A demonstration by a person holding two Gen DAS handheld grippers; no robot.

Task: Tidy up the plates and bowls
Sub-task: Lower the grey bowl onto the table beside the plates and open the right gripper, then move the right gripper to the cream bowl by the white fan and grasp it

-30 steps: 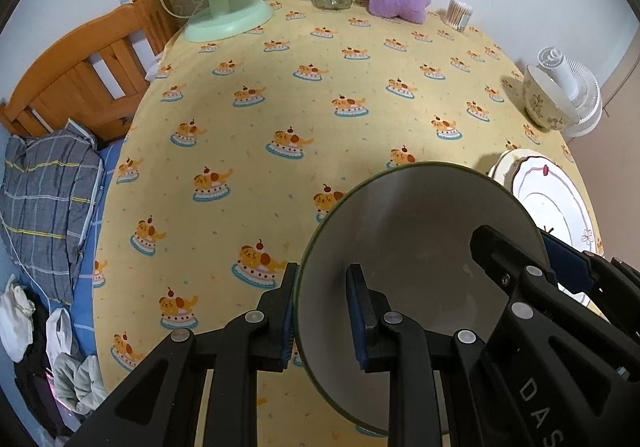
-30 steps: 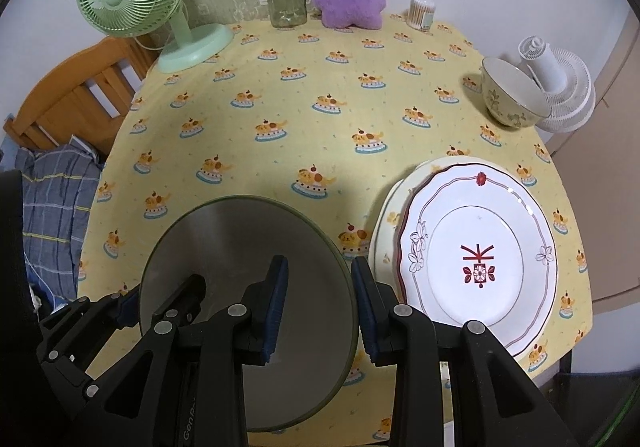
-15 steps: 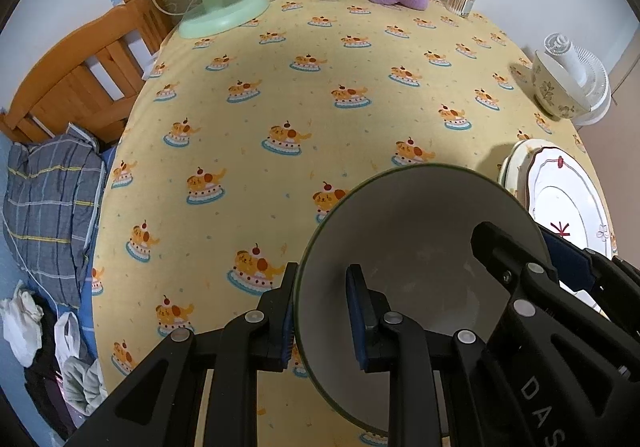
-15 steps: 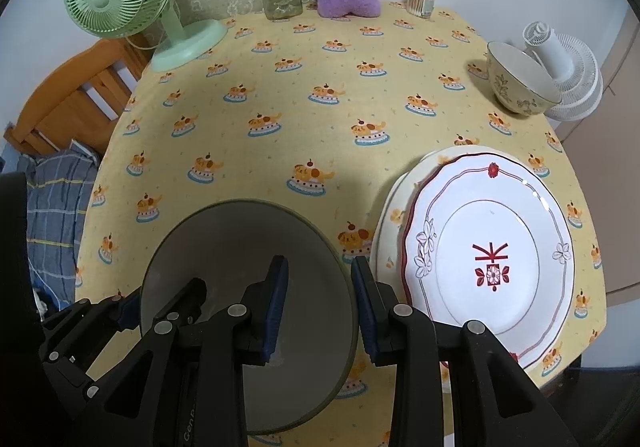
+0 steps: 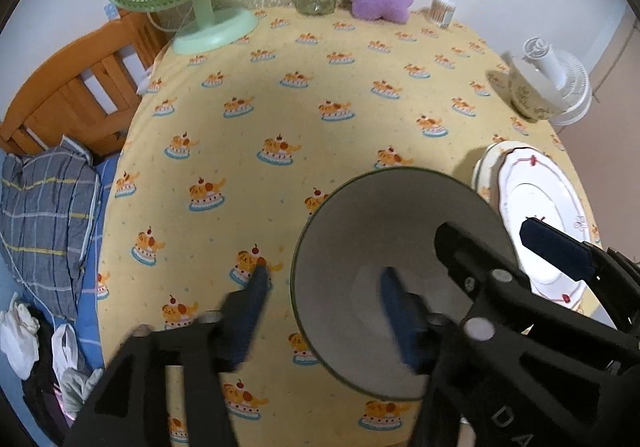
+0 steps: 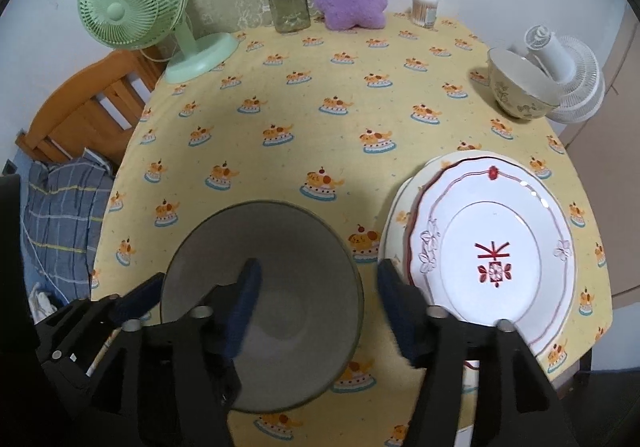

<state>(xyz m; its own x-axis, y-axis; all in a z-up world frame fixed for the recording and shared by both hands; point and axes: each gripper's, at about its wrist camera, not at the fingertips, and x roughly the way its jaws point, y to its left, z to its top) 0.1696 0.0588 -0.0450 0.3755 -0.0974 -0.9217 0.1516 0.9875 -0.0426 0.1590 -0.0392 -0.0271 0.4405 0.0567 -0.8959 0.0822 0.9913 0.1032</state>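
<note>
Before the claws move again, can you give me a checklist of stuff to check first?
1. Left claw open, straddling the rim of the gray bowl: ok.
2. Right claw open, straddling the opposite rim: ok.
3. Gray bowl sitting flat on the tablecloth: cannot tell.
4. Red-trimmed plate stacked on the cream plate: ok.
5. Floral bowl grouped with the gray bowl: not ok, it stands apart near the white fan.
</note>
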